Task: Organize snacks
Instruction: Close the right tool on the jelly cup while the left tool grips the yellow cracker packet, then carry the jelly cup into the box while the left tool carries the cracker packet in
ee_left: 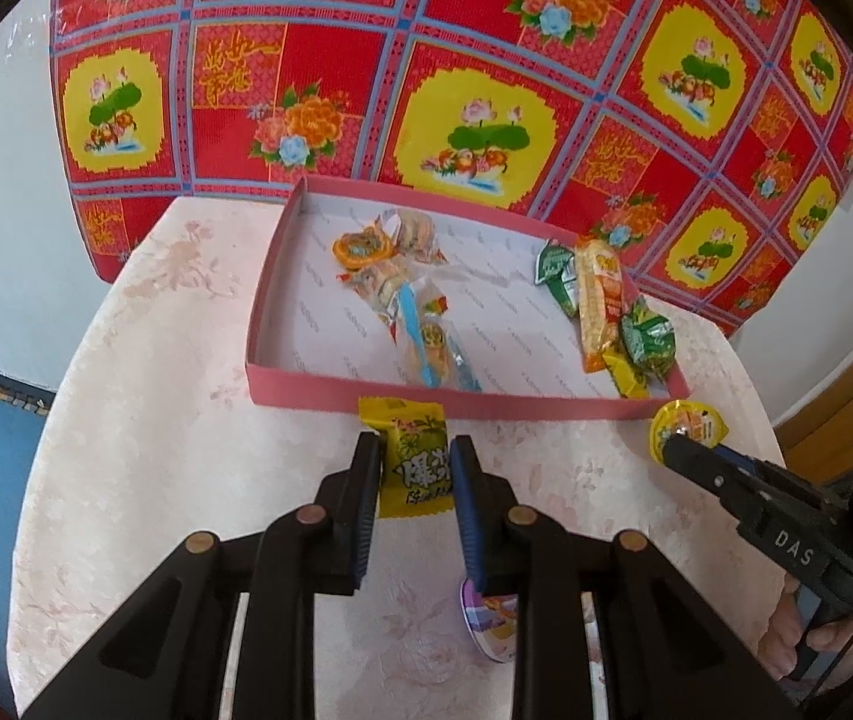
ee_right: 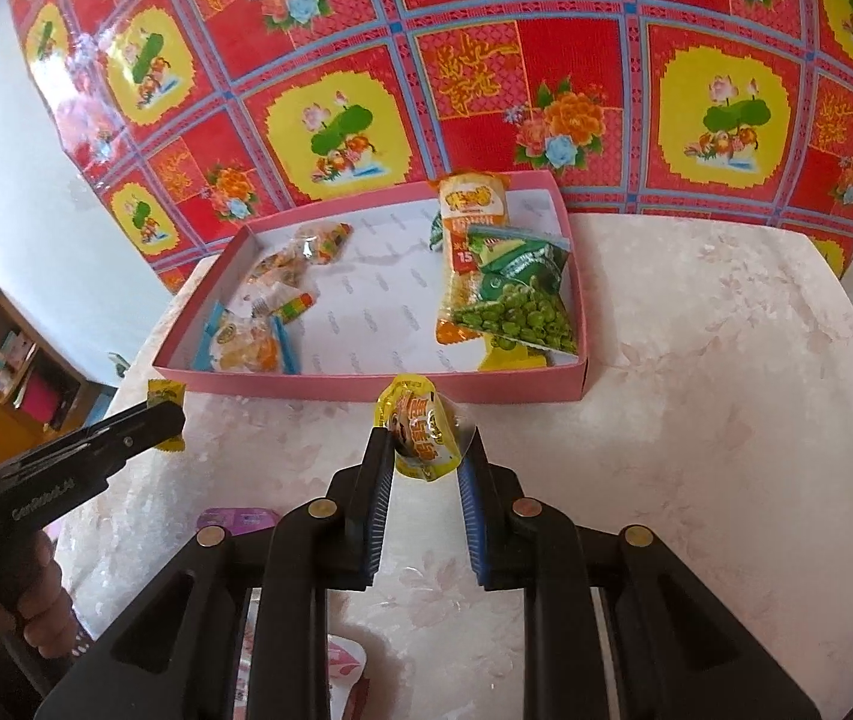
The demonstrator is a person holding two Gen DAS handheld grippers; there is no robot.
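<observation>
Item 1, nearest: left gripper [ee_left: 415, 468], jaws closed on a yellow packet [ee_left: 413, 456] with green print, held upright between the pads, just short of the box wall. A round purple-lidded cup [ee_left: 489, 624] lay on the table under its right finger, partly hidden.

Item 2: right gripper [ee_right: 425, 456], jaws clamped on a yellow-lidded jelly cup [ee_right: 420, 435], the cup standing on edge between the fingertips and raised near the box's front wall. In the left view the same gripper [ee_left: 675, 444] came in from the right, cup [ee_left: 689, 429] at its tip. A hand [ee_left: 810, 636] gripped its handle.

Item 3: table [ee_left: 144, 360], round, covered in a pale pink floral cloth.

Item 4: pink box [ee_left: 426, 403], shallow, white-lined, set on the far half of the table. Left group inside: clear-wrapped sweets and a blue-edged packet [ee_left: 426, 336]. Right group: a long orange packet [ee_right: 471, 252], a green pea bag [ee_right: 516, 300] lying across it, and a yellow packet beneath, mostly hidden.

Item 5, farthest: red patterned cloth [ee_left: 486, 60] with yellow medallions and flowers, hanging behind the table.
</observation>
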